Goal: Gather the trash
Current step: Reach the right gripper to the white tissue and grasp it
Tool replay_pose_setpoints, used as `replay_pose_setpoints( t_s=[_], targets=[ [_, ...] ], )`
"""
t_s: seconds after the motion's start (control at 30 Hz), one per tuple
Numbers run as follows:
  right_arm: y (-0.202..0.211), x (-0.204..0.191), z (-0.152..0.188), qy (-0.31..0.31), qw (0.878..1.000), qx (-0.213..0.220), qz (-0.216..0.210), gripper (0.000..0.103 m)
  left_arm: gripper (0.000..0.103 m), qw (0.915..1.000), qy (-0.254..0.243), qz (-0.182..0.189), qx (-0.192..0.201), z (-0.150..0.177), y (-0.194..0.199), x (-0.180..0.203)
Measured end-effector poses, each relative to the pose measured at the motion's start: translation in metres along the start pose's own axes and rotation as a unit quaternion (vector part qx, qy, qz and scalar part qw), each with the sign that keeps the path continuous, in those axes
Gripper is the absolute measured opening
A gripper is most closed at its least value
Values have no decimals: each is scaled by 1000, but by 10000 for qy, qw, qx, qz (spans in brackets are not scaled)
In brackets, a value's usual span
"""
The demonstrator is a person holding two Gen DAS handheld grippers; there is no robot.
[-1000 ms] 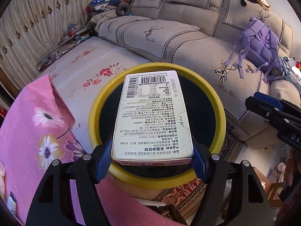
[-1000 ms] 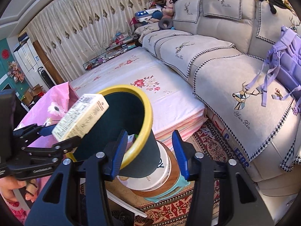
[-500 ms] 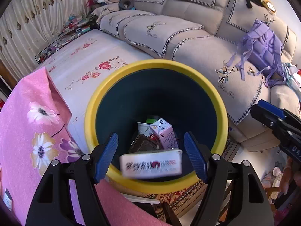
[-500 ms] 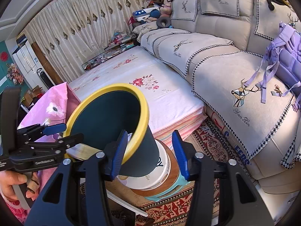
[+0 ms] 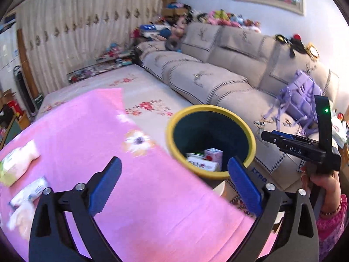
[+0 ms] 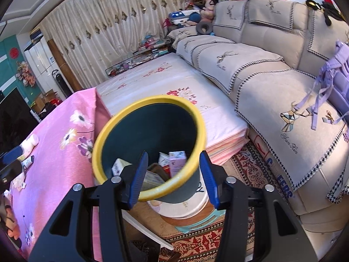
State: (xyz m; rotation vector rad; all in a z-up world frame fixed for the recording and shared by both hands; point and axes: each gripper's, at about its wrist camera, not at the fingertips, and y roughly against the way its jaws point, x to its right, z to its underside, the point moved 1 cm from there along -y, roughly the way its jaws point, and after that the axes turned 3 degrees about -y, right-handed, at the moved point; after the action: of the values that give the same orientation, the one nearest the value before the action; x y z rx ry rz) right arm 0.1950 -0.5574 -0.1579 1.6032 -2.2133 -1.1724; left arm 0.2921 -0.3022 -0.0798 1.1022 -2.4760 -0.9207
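Left claw [image 5: 174, 181] gapes empty above the pink worktop [image 5: 152, 207]; right claw [image 6: 172, 174] is spread wide too, astride the yellow-rimmed bin [image 6: 196, 113]. Inside: cartons [image 6: 177, 160], a white cup perhaps. Blurred wrappers [image 5: 17, 161] lie on the cloth.

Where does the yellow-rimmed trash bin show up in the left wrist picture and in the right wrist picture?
Left wrist: the yellow-rimmed trash bin sits right of centre, beyond the open left gripper, cartons visible inside.
Right wrist: the bin fills the centre, its near rim between the open right gripper fingers.
Shared landmark: the pink floral cloth lies just left of the bin in both.
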Motion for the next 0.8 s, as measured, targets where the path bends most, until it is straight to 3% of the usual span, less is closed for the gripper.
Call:
replay_pose_setpoints(
  t_s=[0.1,0.27,0.5,0.6,0.7,0.8],
  targets=[
    [-1,-23,0,185,9998,-26,-61,48,98,9986,394,-234,266,24,38,-39],
    [-4,-71,2,594,9980,-103,-203,51,98,9889,1070,-778,678,73,101,-116],
    [-6,-159,8,1293,9888,-235,-711,51,98,9689,1261,-1839,1078,131,160,-191],
    [-11,-212,18,1708,9785,-422,-1078,51,98,9542,1338,-2387,1212,144,175,-210],
    [-14,-264,33,2098,9647,-609,-1470,51,98,9306,1603,-2916,1524,150,198,-226],
    [-19,-316,53,2481,9465,-843,-1882,51,98,9132,1665,-3325,1664,149,208,-228]
  ],
)
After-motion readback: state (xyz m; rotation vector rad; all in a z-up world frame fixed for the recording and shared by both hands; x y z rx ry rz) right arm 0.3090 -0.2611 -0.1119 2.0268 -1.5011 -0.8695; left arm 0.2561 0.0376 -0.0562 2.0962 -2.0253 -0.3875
